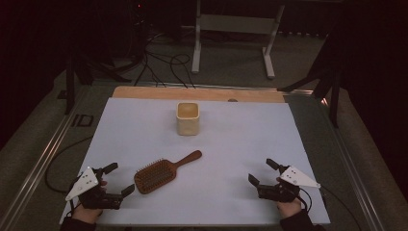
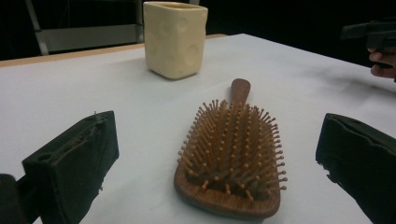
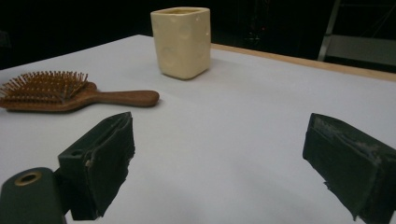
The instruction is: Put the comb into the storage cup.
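A wooden paddle hairbrush lies bristles up on the white table sheet, its handle pointing to the far right. Close in front of my left gripper's jaws the hairbrush fills the middle ground. A cream square cup stands upright farther back, near the middle. My left gripper rests at the near left, open and empty, just left of the brush head. At the near right my right gripper is open and empty, with the hairbrush and the cup off to its left.
The sheet covers a wooden table whose bare far edge shows. Beyond it are a white metal stand and cables on the floor. A rail runs along the left side. The other hand's gripper shows at far right.
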The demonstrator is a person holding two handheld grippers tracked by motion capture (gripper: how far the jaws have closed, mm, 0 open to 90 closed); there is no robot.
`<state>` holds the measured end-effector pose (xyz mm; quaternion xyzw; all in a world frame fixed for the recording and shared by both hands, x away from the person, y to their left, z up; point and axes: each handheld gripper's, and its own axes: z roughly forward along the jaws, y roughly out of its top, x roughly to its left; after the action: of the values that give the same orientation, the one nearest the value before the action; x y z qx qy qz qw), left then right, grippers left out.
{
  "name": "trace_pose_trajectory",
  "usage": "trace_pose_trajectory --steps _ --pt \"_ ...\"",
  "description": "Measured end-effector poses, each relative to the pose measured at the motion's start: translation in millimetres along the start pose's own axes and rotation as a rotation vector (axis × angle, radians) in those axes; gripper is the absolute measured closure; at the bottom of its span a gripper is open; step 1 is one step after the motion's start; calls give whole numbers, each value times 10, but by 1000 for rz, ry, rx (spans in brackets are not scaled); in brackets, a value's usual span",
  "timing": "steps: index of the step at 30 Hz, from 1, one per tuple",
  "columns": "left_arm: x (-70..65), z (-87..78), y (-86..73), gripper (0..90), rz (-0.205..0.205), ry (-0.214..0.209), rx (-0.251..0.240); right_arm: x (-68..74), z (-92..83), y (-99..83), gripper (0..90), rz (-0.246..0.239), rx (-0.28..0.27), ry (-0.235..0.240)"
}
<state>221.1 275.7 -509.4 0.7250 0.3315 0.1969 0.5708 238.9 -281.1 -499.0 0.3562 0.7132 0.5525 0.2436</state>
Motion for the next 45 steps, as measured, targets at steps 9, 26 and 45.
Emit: trace_pose_trajectory --steps 9,26,45 --pt "-10 9 8 0 19 -6 1 94 -14 6 89 -39 26 -5" --pt "-84 28 85 0 64 -53 13 111 4 9 90 -47 17 13" --pt "-38 27 558 0 80 -115 51 123 -30 48 90 -39 -18 15"
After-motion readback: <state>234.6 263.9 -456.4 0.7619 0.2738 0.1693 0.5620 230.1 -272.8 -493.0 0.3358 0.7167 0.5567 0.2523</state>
